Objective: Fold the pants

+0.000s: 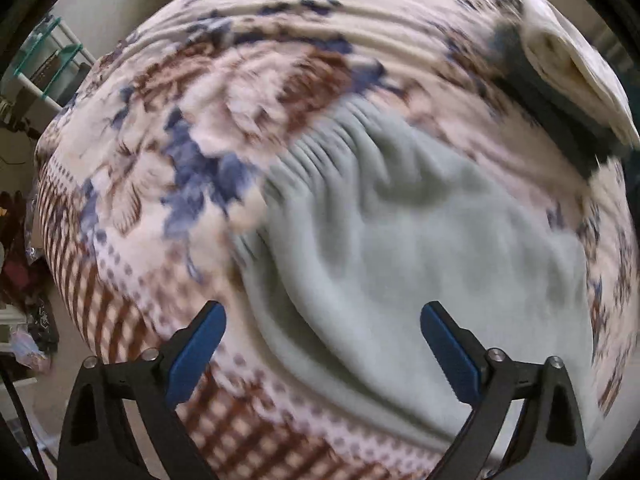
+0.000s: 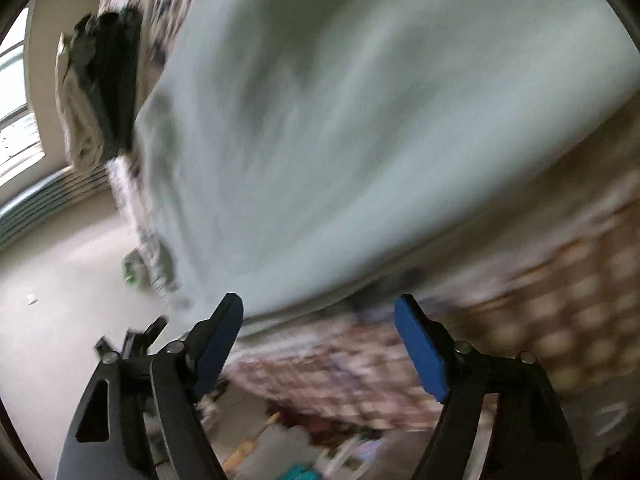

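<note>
Pale grey-green pants lie crumpled on a floral blanket, elastic waistband toward the upper left. My left gripper is open and empty, hovering just above the pants' near edge. In the right wrist view the pants fill most of the frame, motion-blurred. My right gripper is open and empty at the pants' lower edge, over the blanket's edge.
A stack of folded cream and dark clothes sits at the bed's far right; it also shows in the right wrist view. A teal shelf rack stands left of the bed. Floor clutter lies beside the bed.
</note>
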Tool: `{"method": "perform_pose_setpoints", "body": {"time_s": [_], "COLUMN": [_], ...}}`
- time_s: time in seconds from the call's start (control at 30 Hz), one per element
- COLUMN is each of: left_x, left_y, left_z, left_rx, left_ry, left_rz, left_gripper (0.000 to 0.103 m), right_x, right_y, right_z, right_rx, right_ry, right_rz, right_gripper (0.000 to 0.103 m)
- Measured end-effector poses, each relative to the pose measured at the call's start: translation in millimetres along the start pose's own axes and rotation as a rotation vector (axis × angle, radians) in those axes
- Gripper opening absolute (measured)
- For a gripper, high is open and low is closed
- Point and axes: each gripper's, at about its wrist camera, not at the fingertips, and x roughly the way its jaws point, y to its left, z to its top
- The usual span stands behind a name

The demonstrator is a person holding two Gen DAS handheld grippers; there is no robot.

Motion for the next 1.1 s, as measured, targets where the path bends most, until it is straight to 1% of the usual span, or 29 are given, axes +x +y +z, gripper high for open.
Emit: {"method": "perform_pose_setpoints", "body": {"time_s": [0.03, 0.1, 0.13, 0.17, 0.2, 0.27, 0.3, 0.33, 0.37, 0.4, 0.43, 0.47, 0.5, 0.53, 0.63, 0.7, 0.8, 0.9, 0.97, 1.07, 1.1], "left_x": [3.7, 13.3, 20.1, 29.0, 35.5, 49.6, 54.7, 58.4, 59.9, 59.1, 55.3, 51.6, 48.2, 42.6, 26.8, 11.4, 0.8, 5.8, 15.4, 35.3, 41.5], "left_y": [5.5, 12.5, 15.4, 18.6, 19.7, 23.4, 24.8, 26.0, 25.9, 24.4, 21.1, 19.4, 19.7, 22.2, 34.5, 42.5, 50.1, 57.0, 60.7, 62.8, 62.3], "left_z": [11.0, 26.2, 34.7, 40.9, 46.8, 55.0, 57.2, 58.6, 58.8, 58.0, 55.5, 53.0, 51.0, 48.1, 41.1, 34.2, 29.5, 26.9, 23.7, 21.5, 20.8], "left_rx": [-0.009, -0.006, 0.0, 0.012, 0.024, 0.034, 0.039, 0.041, 0.045, 0.059, 0.094, 0.12, 0.136, 0.143, 0.115, 0.103, 0.096, 0.09, 0.088, 0.09, 0.094], "left_ry": [-0.006, -0.008, -0.001, 0.019, 0.032, 0.053, 0.058, 0.062, 0.056, 0.041, 0.008, -0.015, -0.03, -0.044, -0.052, -0.061, -0.055, -0.028, -0.007, 0.015, 0.022], "left_rz": [-0.001, -0.009, -0.01, -0.026, -0.029, -0.041, -0.053, -0.077, -0.112, -0.124, -0.118, -0.119, -0.121, -0.131, -0.17, -0.194, -0.215, -0.212, -0.199, -0.177, -0.17], "left_gripper": [0.097, 0.097, 0.097, 0.097, 0.097, 0.095, 0.077, 0.055, 0.046, 0.041, 0.035, 0.032, 0.027, 0.023, 0.019, 0.019, 0.019, 0.019, 0.019, 0.02, 0.023], "right_x": [16.5, 42.2, 50.8, 60.3, 72.1, 93.3, 99.3, 114.8, 119.8, 124.4, 125.8, 126.4, 127.5, 126.7, 120.0, 111.9, 100.5, 99.9, 101.9, 114.3, 121.3], "right_y": [8.5, 29.9, 36.9, 43.8, 50.8, 56.0, 57.6, 66.2, 66.7, 66.7, 67.2, 69.4, 73.8, 76.9, 93.8, 104.9, 116.7, 117.2, 110.1, 100.3, 97.2], "right_z": [-7.1, -19.3, -22.5, -25.9, -29.4, -35.7, -36.7, -32.4, -32.9, -33.9, -35.1, -37.3, -39.2, -42.2, -55.5, -63.2, -71.2, -76.3, -79.0, -73.9, -69.2], "right_rx": [-0.002, -0.014, -0.012, -0.01, -0.008, 0.015, 0.029, 0.045, 0.06, 0.08, 0.086, 0.081, 0.075, 0.067, 0.029, -0.004, -0.043, -0.055, -0.056, -0.05, -0.04], "right_ry": [0.002, -0.011, -0.014, -0.022, -0.026, -0.041, -0.049, -0.06, -0.068, -0.089, -0.106, -0.127, -0.145, -0.164, -0.211, -0.231, -0.242, -0.22, -0.206, -0.187, -0.18], "right_rz": [0.024, 0.038, 0.047, 0.049, 0.023, -0.007, -0.018, -0.026, -0.029, -0.034, -0.04, -0.056, -0.063, -0.074, -0.108, -0.121, -0.131, -0.145, -0.16, -0.175, -0.178], "right_gripper": [0.079, 0.079, 0.075, 0.074, 0.074, 0.069, 0.057, 0.044, 0.039, 0.029, 0.023, 0.021, 0.015, 0.012, 0.01, 0.01, 0.01, 0.01, 0.01, 0.01, 0.01]}}
